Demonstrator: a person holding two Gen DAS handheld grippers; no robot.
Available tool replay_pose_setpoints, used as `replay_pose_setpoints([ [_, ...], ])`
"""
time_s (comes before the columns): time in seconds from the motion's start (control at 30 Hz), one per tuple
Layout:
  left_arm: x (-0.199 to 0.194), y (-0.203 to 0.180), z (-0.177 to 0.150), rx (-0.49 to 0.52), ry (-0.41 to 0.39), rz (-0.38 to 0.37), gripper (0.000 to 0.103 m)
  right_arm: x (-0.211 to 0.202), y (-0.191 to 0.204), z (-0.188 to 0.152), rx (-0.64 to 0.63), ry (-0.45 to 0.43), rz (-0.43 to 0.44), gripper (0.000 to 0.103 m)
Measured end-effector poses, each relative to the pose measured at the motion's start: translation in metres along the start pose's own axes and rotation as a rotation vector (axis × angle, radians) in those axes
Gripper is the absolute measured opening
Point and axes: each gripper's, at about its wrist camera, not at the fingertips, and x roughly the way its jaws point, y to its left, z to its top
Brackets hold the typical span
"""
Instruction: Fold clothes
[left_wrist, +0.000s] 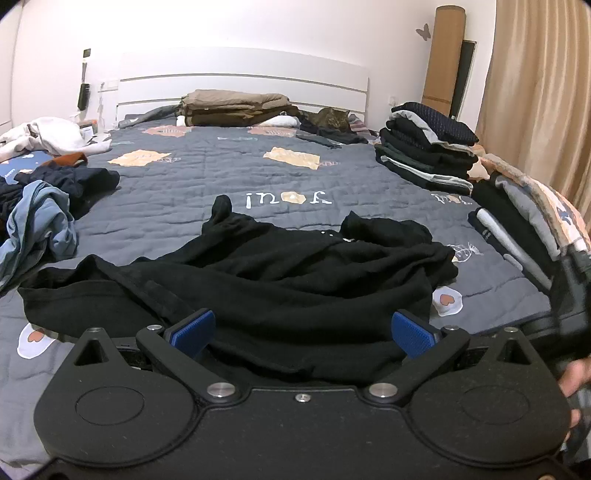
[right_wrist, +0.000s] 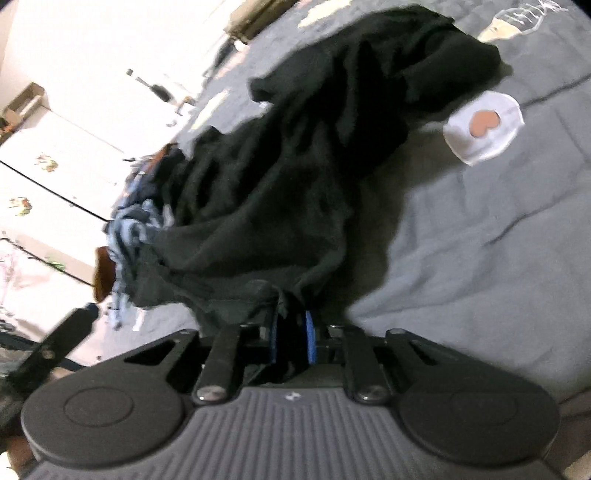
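Nearest us, our left tool (left_wrist: 302, 330) fills the bottom of the left wrist view, its blue pads (left_wrist: 194, 329) spread wide apart over the near edge of a crumpled black garment (left_wrist: 258, 280) and gripping nothing. That garment lies in the lower centre of the frame on a grey quilted bedspread (left_wrist: 207, 162) printed with peach patches and white hearts. At upper right we see a stack of folded dark clothes (left_wrist: 428, 151); at left, a loose heap of blue and dark clothes (left_wrist: 44, 214). A white headboard (left_wrist: 240, 83) and folded brown bedding (left_wrist: 236, 107) sit at top centre, with beige curtains (left_wrist: 535, 96) along the right edge. In the blurred right wrist view, our right tool (right_wrist: 291, 341) is clamped on a bunch of the black garment (right_wrist: 295, 166) at lower centre.
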Motion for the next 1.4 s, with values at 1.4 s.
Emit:
replay_pose_setpoints([
  [1.4,-0.006,0.003,0.005,-0.025,-0.017,-0.009,0.103,-0.151,-0.023,0.034,-0.083,-0.371,-0.267,0.052],
])
